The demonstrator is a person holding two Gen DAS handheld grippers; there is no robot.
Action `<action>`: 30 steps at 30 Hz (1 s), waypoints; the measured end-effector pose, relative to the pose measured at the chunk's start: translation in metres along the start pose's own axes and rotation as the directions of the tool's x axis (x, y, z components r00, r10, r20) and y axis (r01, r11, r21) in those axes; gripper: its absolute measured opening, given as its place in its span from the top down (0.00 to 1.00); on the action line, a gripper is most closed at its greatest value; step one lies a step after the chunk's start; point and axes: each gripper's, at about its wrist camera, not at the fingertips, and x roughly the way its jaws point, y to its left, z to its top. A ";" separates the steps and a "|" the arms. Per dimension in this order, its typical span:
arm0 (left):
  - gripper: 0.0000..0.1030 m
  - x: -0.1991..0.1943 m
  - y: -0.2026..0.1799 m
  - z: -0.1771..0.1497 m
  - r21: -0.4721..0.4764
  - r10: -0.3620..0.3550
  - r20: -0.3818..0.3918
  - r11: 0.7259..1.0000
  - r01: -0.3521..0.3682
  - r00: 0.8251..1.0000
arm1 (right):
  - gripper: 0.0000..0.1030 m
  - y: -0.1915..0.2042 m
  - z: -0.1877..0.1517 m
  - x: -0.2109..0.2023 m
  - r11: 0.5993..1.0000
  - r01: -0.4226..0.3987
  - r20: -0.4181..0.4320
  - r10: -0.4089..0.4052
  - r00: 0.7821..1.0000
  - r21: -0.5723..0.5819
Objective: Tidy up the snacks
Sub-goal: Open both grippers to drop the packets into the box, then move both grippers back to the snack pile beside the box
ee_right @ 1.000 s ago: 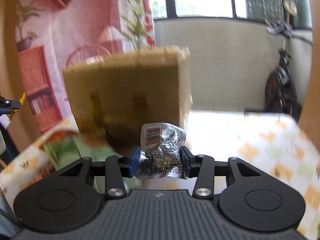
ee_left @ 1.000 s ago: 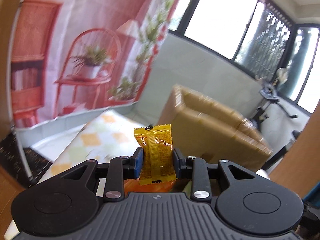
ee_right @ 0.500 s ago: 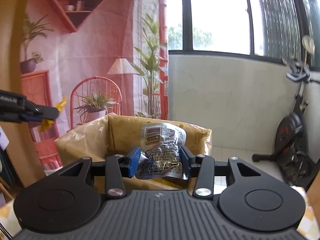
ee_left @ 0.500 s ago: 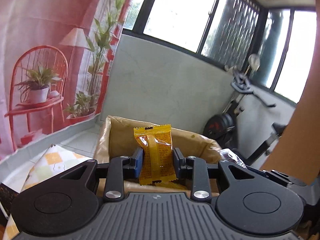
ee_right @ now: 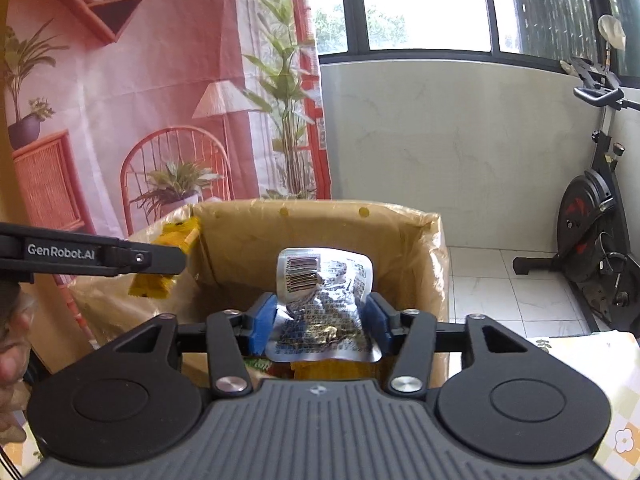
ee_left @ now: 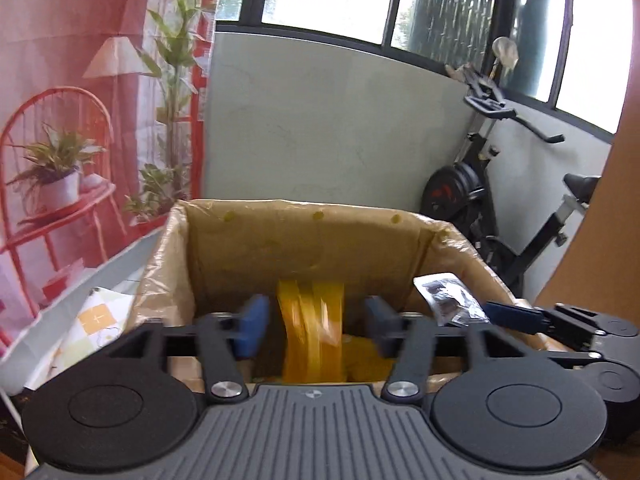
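Both grippers hang over an open cardboard box (ee_left: 304, 240), whose far wall also shows in the right wrist view (ee_right: 320, 232). My left gripper (ee_left: 316, 322) has its jaws opening, and the yellow snack packet (ee_left: 310, 332) is a blur between them, touching neither pad. The jaws of my right gripper (ee_right: 320, 322) are also opening, but the silver snack packet (ee_right: 322, 304) still sits upright against both blue pads. The left gripper's finger (ee_right: 92, 256) reaches in from the left, with the yellow packet (ee_right: 154, 286) behind it. More yellow packets (ee_left: 364, 364) lie in the box.
A table with a checked cloth (ee_right: 600, 364) carries the box. An exercise bike (ee_right: 596, 224) stands on the tiled floor at the right. A red printed backdrop (ee_right: 140, 100) hangs behind on the left. A person's hand (ee_right: 10, 344) shows at the left edge.
Both grippers swung from beside the box to above its opening. The left jaws spread and let go of the yellow packet, which is dropping. The right jaws widened a little around the silver packet.
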 end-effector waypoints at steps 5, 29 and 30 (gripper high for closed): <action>0.35 -0.010 0.016 -0.002 -0.045 0.005 -0.013 0.999 -0.006 1.000 | 0.40 0.000 -0.008 -0.012 1.000 -0.001 0.009 0.001 1.000 0.012; 0.32 -0.112 0.093 -0.063 -0.150 -0.015 -0.033 0.989 0.010 0.999 | 0.38 0.034 -0.074 -0.081 0.990 -0.136 0.015 0.137 0.990 -0.032; 0.32 -0.114 0.096 -0.069 -0.165 -0.018 -0.040 0.986 0.011 0.999 | 0.38 0.038 -0.080 -0.082 0.989 -0.144 0.005 0.144 0.990 -0.041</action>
